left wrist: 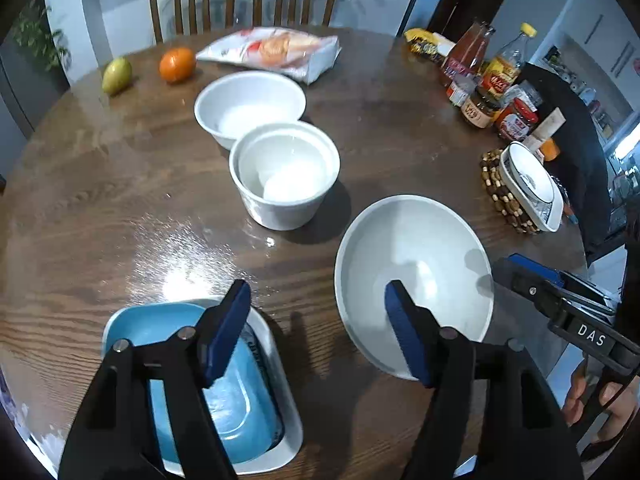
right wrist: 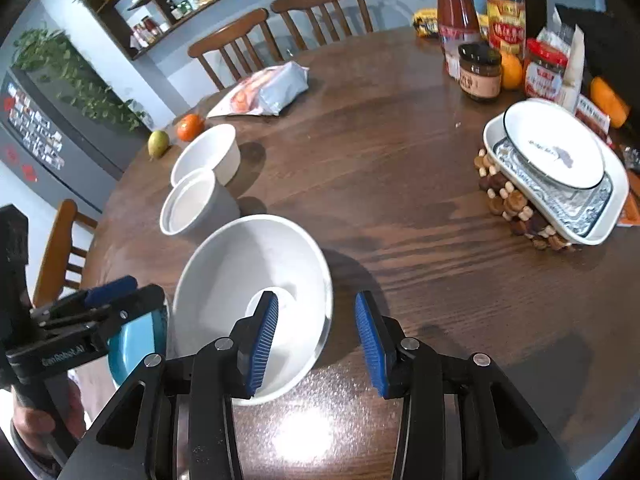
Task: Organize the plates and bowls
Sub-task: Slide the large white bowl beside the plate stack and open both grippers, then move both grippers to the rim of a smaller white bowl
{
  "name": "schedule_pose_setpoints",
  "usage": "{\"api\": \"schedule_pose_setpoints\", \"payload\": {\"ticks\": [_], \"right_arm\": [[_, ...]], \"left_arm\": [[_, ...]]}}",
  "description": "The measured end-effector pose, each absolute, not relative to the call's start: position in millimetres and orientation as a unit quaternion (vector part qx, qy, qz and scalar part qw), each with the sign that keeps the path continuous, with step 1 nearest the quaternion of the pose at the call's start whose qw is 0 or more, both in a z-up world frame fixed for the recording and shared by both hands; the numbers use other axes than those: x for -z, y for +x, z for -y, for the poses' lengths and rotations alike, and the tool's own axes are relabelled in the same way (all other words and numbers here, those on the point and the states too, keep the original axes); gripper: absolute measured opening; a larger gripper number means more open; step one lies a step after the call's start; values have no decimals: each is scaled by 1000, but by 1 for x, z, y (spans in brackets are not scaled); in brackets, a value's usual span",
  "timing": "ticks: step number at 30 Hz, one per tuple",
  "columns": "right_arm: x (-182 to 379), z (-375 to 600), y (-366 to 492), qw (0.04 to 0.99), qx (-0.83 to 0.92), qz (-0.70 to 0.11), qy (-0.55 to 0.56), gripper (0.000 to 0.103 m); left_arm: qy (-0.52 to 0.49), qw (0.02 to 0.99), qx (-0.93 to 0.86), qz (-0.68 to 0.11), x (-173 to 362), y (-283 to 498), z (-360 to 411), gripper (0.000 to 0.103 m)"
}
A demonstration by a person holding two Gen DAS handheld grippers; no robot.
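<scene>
A wide white bowl (left wrist: 414, 276) sits on the brown wooden table (left wrist: 100, 208), near its front edge, between the two grippers. The left gripper (left wrist: 318, 330) hangs over the table with its blue-padded fingers (left wrist: 226, 330) spread wide and nothing between them; one finger lies in front of the bowl's near rim, the other over a blue dish (left wrist: 168, 328) nested in a white rectangular dish (left wrist: 288, 432) just left of the bowl. The right gripper (right wrist: 316, 340) has its fingers moderately apart, also holding nothing; its left finger (right wrist: 264, 336) overlaps the bowl's inside in the right wrist view, while the other hovers over bare wood beside the rim. Farther back stand a pair of stacked white bowls (left wrist: 286, 174), one inside the other, touching or nearly touching a single white bowl (left wrist: 250, 104) behind them. At the right, a round plate (right wrist: 554, 144) rests in a patterned square dish (right wrist: 600, 208) on a beaded trivet (right wrist: 512, 204). An orange (left wrist: 177, 64), a pear (left wrist: 117, 75), a snack bag (left wrist: 276, 50) and sauce bottles and jars (left wrist: 492, 80) line the far side.
</scene>
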State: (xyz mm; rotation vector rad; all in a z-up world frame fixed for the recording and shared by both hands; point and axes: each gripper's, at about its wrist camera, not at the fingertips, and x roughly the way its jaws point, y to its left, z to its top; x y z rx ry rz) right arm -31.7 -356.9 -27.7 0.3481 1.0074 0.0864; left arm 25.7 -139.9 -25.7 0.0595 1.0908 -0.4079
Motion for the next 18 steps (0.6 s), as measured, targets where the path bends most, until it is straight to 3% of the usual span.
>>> {"api": "schedule_pose_setpoints", "payload": {"ticks": [1,5,11,18], "right_arm": [[25,354,-34,863,-40,-479,158,42],[12,335,-46,876,-35,-468,112,58],[5,316,-59,873,-53,-475,91,60],[8,282,-66,863,-80,-495,63,60]], "left_arm": [[32,838,193,-510,23,23,138,82],[45,844,202,-494,17,12,132,88],[57,843,216,-490,16,0,121,101],[80,841,206,-493,19,-11,99,102]]}}
